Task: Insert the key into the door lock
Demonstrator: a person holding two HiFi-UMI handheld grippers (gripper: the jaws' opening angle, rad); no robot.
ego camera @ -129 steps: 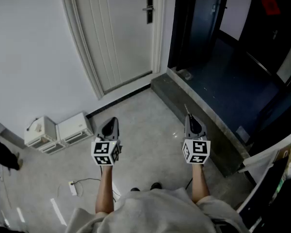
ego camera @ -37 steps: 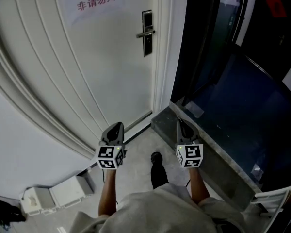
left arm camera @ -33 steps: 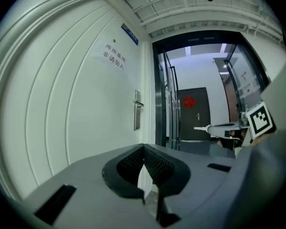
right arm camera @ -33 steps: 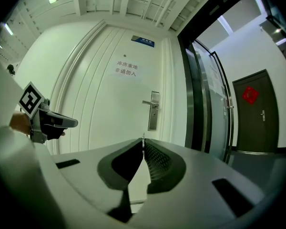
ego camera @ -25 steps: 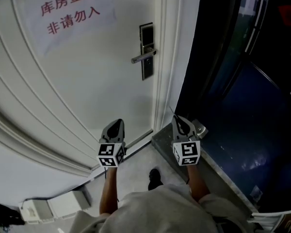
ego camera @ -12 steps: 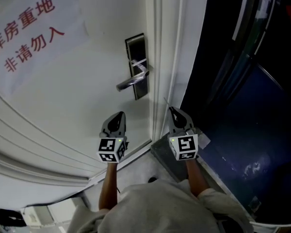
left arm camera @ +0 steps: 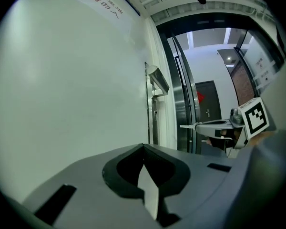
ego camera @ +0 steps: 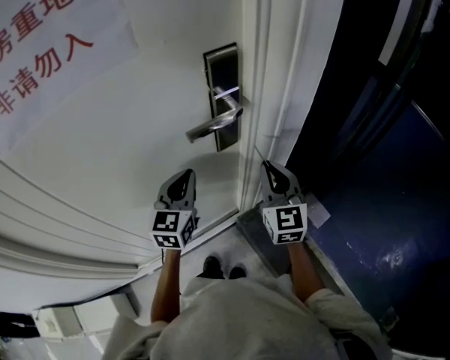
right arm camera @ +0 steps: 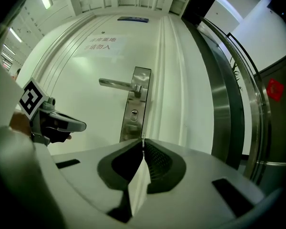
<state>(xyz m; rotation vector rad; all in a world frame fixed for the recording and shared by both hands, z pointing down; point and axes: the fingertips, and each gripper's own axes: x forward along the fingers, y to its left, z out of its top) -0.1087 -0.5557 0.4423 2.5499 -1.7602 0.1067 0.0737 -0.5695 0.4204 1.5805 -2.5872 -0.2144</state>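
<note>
A white door carries a steel lock plate (ego camera: 221, 96) with a lever handle (ego camera: 214, 123). In the right gripper view the plate (right arm camera: 136, 104) is straight ahead, its keyhole (right arm camera: 134, 113) below the handle (right arm camera: 117, 83). My right gripper (ego camera: 268, 167) is shut on a thin key (ego camera: 260, 154) that sticks out forward, still short of the door. The left gripper view shows that key (left arm camera: 189, 126) from the side. My left gripper (ego camera: 186, 174) is shut on nothing, level with the right one and facing bare door panel left of the lock.
A paper notice (ego camera: 37, 43) with red characters hangs on the door's left part. The white door frame (ego camera: 277, 88) runs right of the lock. Beyond it lies a dark glazed entrance (ego camera: 375, 126) behind a raised stone step (ego camera: 259, 231). White boxes (ego camera: 67, 322) sit low left.
The person has walked up to the door, so the lock and handle have grown much larger and nearer. Both grippers came forward with the body, the key still in the right one.
</note>
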